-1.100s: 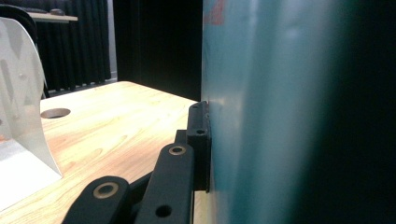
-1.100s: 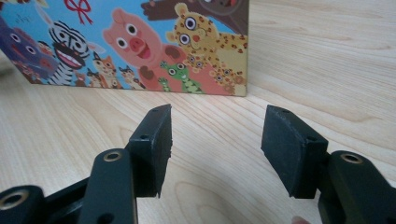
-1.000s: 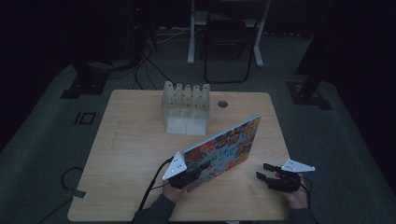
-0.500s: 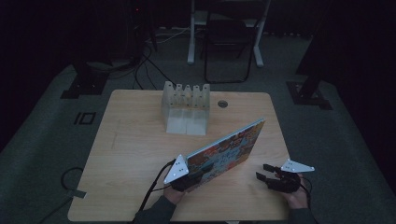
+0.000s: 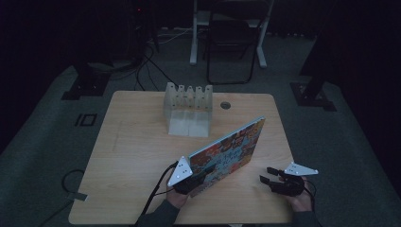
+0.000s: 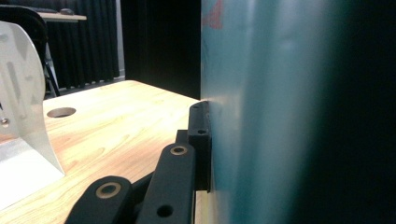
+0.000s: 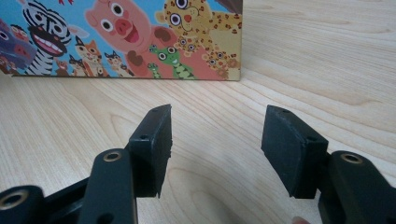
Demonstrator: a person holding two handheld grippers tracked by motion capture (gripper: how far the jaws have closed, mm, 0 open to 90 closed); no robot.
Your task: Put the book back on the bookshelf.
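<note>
A flat picture book (image 5: 227, 152) with cartoon animals on its cover stands tilted on edge on the wooden table (image 5: 142, 156). My left gripper (image 5: 191, 182) is shut on its near left corner and holds it up; in the left gripper view one black finger (image 6: 198, 140) presses flat against the teal cover (image 6: 243, 116). My right gripper (image 5: 267, 176) rests low on the table to the right of the book, open, nothing between its pads (image 7: 152, 140). In the right gripper view the book's lower edge (image 7: 140, 42) stands on the wood a short way ahead of the jaws.
A translucent white rack (image 5: 188, 106) with several upright dividers stands at the back middle of the table. A round cable hole (image 5: 225, 105) lies to its right. A chair (image 5: 234, 42) and stand legs are on the floor beyond the table.
The left gripper has raised the book a little steeper and shifted it slightly right. The right gripper has stayed where it was, open.
</note>
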